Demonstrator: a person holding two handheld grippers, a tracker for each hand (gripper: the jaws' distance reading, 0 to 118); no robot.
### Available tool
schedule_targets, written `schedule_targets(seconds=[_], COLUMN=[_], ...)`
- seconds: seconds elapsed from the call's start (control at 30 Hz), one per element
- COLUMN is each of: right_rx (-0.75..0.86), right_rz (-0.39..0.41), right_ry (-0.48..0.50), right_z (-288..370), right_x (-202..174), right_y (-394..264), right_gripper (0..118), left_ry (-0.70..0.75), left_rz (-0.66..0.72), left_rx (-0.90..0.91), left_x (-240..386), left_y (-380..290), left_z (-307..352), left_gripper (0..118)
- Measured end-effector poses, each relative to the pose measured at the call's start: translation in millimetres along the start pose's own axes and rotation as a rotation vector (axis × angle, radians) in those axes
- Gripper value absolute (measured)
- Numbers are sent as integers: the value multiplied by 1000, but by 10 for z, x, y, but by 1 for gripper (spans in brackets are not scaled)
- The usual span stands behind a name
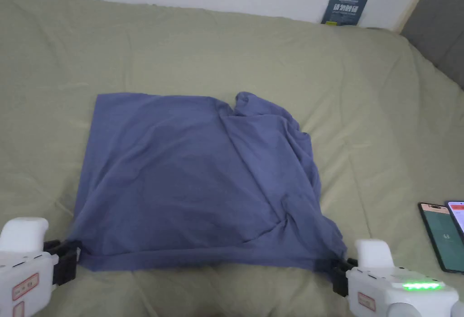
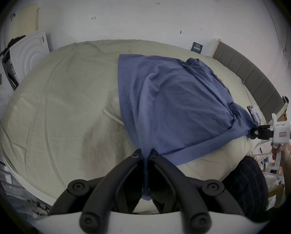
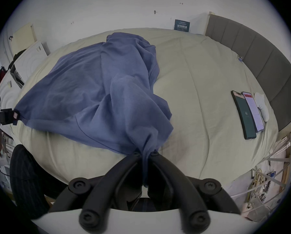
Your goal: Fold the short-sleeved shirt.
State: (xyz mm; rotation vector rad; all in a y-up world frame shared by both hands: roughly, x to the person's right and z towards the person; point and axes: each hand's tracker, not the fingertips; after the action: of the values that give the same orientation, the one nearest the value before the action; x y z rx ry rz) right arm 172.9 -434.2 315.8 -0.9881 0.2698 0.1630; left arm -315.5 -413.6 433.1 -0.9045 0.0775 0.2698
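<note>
A blue short-sleeved shirt [image 1: 195,177] lies spread on the bed, flat on its left side and bunched in wrinkles along its right side. My left gripper [image 1: 74,252] is shut on the shirt's near left corner, and my right gripper [image 1: 337,268] is shut on its near right corner. In the left gripper view the shirt [image 2: 166,99] runs down into the left gripper [image 2: 145,155], whose jaws pinch the cloth. The right gripper view shows the shirt [image 3: 94,92] gathered into the right gripper [image 3: 145,155] the same way. The hem hangs taut between both.
The bed has a pale green cover [image 1: 371,105]. Two phones [image 1: 446,236] lie at its right edge beside a white object [image 3: 262,106]. A grey headboard [image 1: 439,23] stands to the right and a white wall with a dark card [image 1: 345,7] behind.
</note>
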Motion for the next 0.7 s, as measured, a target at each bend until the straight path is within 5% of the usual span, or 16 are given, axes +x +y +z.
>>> schedule_targets(seconds=[0.43, 0.7], right_rx=[43, -35], right_rz=[-134, -170], right_ry=[232, 254], right_z=[386, -389], right_x=[333, 440], right_y=[1177, 2152], right_gripper=[5, 5], left_ry=[-111, -34], left_rz=[158, 221], left_rx=[15, -64], left_x=[-148, -358], left_y=[943, 1795], left_z=[120, -701], left_gripper=[3, 3])
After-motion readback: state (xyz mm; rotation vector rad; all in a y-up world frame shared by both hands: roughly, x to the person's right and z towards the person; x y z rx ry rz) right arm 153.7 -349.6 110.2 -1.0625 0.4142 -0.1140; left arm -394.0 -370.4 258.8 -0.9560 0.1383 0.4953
